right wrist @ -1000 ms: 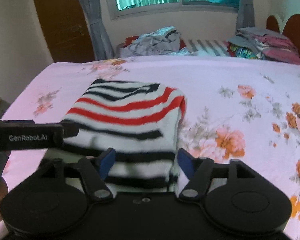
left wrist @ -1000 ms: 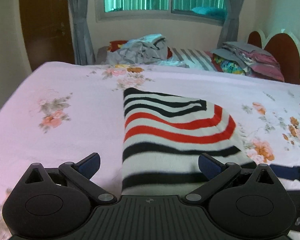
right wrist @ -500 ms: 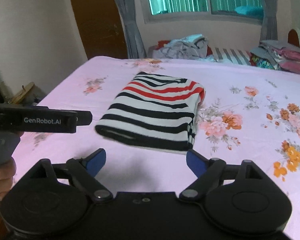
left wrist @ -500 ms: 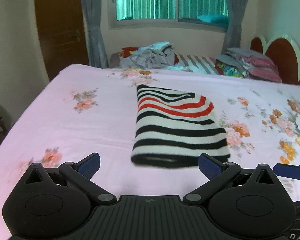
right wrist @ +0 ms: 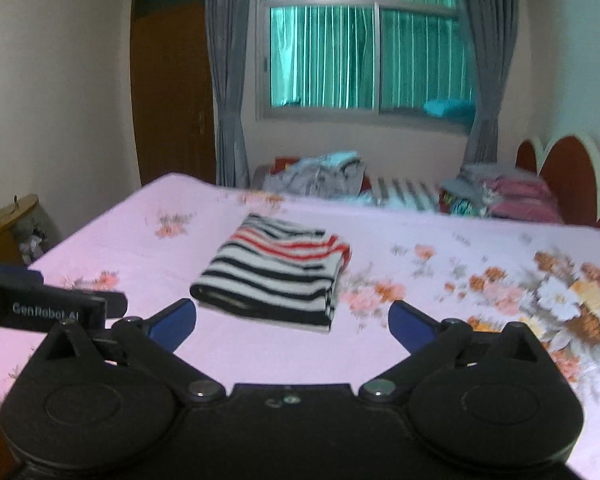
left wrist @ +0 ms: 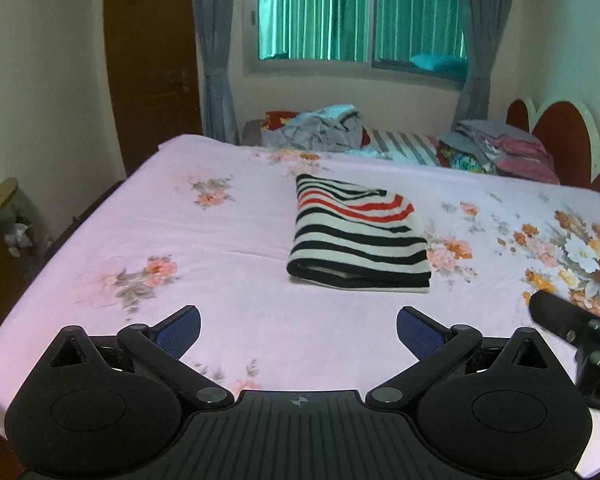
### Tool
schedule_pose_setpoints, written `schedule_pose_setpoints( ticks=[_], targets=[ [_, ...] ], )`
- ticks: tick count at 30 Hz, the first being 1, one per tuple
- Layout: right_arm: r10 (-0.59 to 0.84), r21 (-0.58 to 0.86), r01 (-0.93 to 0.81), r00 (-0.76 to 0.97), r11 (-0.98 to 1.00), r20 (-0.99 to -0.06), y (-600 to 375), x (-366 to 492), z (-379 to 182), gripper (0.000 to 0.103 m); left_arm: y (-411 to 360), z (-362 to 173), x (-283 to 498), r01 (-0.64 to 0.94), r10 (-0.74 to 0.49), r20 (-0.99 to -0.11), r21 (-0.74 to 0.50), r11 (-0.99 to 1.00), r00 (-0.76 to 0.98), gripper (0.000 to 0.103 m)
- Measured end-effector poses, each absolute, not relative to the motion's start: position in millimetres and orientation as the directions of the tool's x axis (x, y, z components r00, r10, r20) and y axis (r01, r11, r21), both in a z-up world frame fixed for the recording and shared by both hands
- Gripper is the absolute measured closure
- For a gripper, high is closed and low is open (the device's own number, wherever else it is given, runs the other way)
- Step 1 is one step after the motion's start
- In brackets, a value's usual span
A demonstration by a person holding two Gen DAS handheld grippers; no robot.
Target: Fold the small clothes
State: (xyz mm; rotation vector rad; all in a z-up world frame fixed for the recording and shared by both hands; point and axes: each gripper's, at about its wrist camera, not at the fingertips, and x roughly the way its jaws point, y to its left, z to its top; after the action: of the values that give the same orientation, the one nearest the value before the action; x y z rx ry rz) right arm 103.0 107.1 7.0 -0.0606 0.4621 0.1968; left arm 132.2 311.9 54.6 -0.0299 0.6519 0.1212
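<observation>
Bed [left wrist: 228, 236], covered by a pink floral sheet, fills both wrist views and carries the task's item. Compared with a second earlier, both grippers have drawn back and upward: the striped garment [left wrist: 360, 236], which then lay right at the fingertips, now sits well apart from them near the middle of the bed, folded into a compact rectangle with its doubled edge facing the cameras. Judged from this, the fold of this piece is finished and it has been released.

Crumpled clothes pile [left wrist: 320, 128] lies at the far edge of the bed, and a stack of folded clothes [left wrist: 500, 148] lies beside the headboard [left wrist: 560, 136]; the pile probably supplies the next piece. No basket or box for clothes is visible; a low container [left wrist: 4, 208] stands beside the bed at left, its contents too unclear to name.

Left gripper [left wrist: 298, 330]: jaws spread wide, nothing between them. Right gripper [right wrist: 292, 320]: jaws have just been opening and now stand at their widest, likewise with nothing between them.
</observation>
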Motion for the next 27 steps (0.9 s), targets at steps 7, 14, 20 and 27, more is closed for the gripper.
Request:
schedule_pose_setpoints(
  ticks=[7,14,20,27],
  targets=[
    [0.163,0.011,-0.173,0.904,0.985,-0.395,96,76,23,0.000,312,66,98,-0.138,0.131,-0.583,0.032,0.990,0.802,0.000],
    [0.168,0.028,-0.170,0.911,0.985,-0.377,95,61,25,0.000,308,75,77,-0.131,0.135,-0.564,0.047,0.990,0.815,0.000],
    [0.164,0.026,-0.166,0.913,0.986,-0.374,92,55,26,0.000,302,81,69,-0.138,0.143,-0.555,0.051,0.989,0.819,0.000],
    [0.159,0.022,-0.163,0.914,0.986,-0.374,90,56,25,0.000,294,84,63,-0.136,0.150,-0.545,0.066,0.989,0.825,0.000]
  ],
)
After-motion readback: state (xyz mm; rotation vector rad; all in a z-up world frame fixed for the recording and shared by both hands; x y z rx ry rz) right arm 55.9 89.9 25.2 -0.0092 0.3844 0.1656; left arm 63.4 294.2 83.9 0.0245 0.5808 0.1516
